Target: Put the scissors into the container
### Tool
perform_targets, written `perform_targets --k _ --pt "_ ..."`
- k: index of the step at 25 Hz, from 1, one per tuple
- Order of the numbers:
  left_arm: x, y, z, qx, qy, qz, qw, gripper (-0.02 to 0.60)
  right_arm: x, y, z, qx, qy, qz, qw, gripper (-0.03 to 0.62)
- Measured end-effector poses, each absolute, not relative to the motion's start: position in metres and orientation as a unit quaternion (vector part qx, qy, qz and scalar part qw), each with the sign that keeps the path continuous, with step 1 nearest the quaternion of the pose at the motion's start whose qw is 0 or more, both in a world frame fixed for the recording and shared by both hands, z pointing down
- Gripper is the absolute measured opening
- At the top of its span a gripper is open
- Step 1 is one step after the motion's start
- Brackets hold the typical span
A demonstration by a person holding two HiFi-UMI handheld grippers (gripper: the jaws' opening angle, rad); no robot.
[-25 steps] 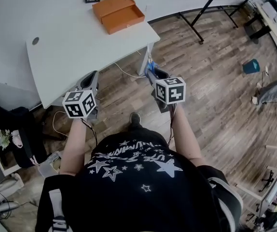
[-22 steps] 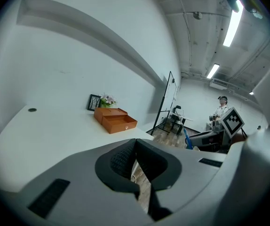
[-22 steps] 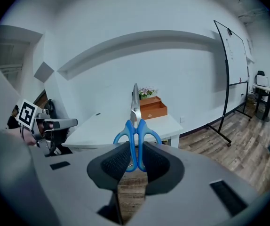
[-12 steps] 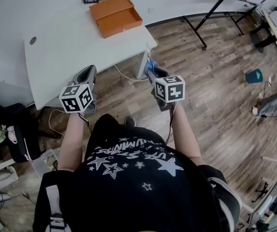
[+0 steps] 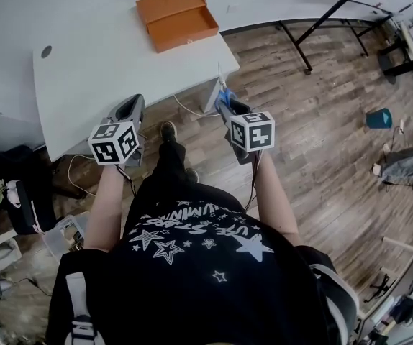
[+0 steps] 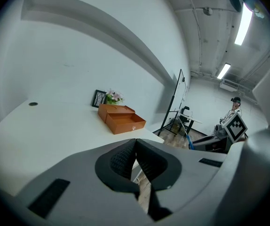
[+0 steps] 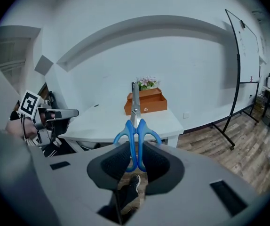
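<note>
L gripper (image 5: 130, 108): jaws pressed together, nothing in them, hanging just off the table (image 5: 84, 63) edge, same spot as 1 s ago. In the middle, a shoe (image 5: 168, 131) has swung fwd between the grippers, so I read this as walking in. The container (image 5: 176, 17) is well ahead, so no drop yet. R gripper (image 7: 136, 157) is clamped on the scissors (image 7: 135, 126) by the blue handle loops. Blades closed, tips fwd — long axis in line w/ the jaws, aimed roughly at the container.
</note>
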State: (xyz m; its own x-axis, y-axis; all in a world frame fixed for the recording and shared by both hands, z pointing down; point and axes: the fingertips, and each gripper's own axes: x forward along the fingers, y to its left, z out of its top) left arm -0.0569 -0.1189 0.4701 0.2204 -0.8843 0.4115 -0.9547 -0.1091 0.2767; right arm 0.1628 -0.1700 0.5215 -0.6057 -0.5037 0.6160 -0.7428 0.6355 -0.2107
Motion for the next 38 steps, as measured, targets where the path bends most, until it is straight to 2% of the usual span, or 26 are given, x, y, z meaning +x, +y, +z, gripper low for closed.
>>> perform_targets --k 18,26,38 --pt "-0.148 -0.282 0.477 0.741 -0.62 0.058 0.251 0.018 0.079 -0.355 0.516 0.337 -0.872 0.143 0.325 0.1" --pt "-0.185 -0.345 0.472 0.742 -0.62 0.041 0.253 0.02 0.027 -0.426 0.508 0.272 -0.877 0.0 0.395 0.1" --pt "-0.229 -0.39 0.476 0.742 -0.618 0.032 0.259 0.02 -0.033 -0.477 0.534 0.079 -0.814 -0.21 0.537 0.1"
